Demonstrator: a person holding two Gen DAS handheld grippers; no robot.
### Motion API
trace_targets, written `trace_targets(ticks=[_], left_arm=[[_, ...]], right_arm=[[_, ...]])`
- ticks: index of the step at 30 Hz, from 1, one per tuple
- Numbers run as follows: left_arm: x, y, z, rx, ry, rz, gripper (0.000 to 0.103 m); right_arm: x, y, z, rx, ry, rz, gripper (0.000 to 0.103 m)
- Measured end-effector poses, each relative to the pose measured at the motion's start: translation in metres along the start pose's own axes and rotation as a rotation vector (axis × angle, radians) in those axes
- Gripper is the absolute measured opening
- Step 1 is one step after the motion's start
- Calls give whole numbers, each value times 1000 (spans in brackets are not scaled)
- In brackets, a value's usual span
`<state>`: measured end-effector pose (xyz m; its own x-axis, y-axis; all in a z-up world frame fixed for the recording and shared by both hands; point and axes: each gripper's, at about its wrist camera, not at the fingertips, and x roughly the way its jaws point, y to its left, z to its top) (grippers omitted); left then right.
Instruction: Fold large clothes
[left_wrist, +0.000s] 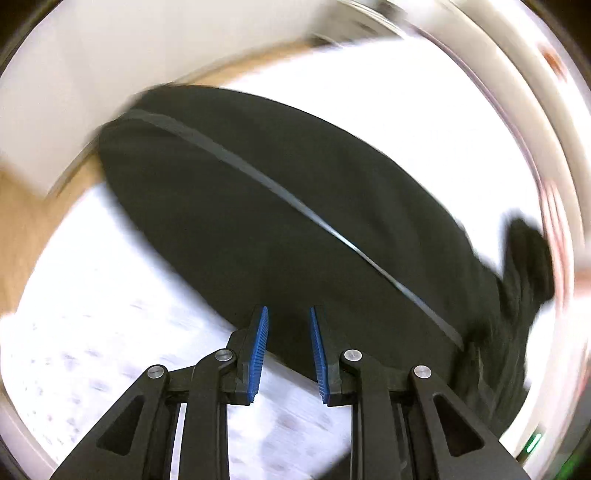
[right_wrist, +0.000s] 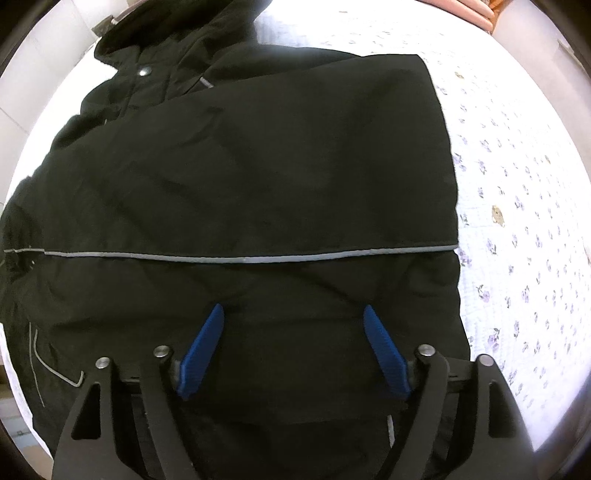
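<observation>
A large black jacket (right_wrist: 258, 166) lies flat on a flowered white bedsheet (right_wrist: 517, 221), with its hood (right_wrist: 166, 33) at the far left. A grey reflective stripe (right_wrist: 240, 256) crosses it. My right gripper (right_wrist: 293, 310) hangs just above the jacket's lower part, jaws wide apart, nothing between them. The left wrist view is blurred. There the jacket (left_wrist: 258, 203) stretches diagonally with its stripe (left_wrist: 280, 192). My left gripper (left_wrist: 289, 314) stands at the jacket's near edge, its pads a narrow gap apart; no cloth is pinched between them. The sheet (left_wrist: 288, 376) shows through the gap lower down.
Wooden floor (left_wrist: 22, 221) and a white wall or cabinet (left_wrist: 74, 92) lie beyond the bed's edge at the left. A bunched dark part of the jacket (left_wrist: 528, 258) sits at the right. Pink bedding (right_wrist: 472, 9) lies at the far right.
</observation>
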<state>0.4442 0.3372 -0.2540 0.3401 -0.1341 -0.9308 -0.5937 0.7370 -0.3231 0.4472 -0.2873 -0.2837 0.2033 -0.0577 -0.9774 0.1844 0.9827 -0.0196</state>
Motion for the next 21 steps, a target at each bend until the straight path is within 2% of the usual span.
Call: trace_targets(ticks=[5,9,12,13,17,19,21], left_arm=[[-11,66,40,-180,-92,-35,25],[-1,90,58,-238,-109,26,25],[6,98,68,-271,-143,24,26],[6,102,71,-278,-146,18,27],[14,104,79,-276,-156,3,45],[19,102,80,-266,-152,-4,50],[23,105,84,-261,-147,0,52]], right_arm=[[2,9,3,-6,3,-18,88],[5,11,5,-4,20,-15,89],[5,11,7,-8,28,-20,90],[5,13,8,-8,29,-21,90],[6,17,18,-6,31,-31,93],[7,20,21,-5,32,-34,94],[10,21,18,-4,34,-36,96]])
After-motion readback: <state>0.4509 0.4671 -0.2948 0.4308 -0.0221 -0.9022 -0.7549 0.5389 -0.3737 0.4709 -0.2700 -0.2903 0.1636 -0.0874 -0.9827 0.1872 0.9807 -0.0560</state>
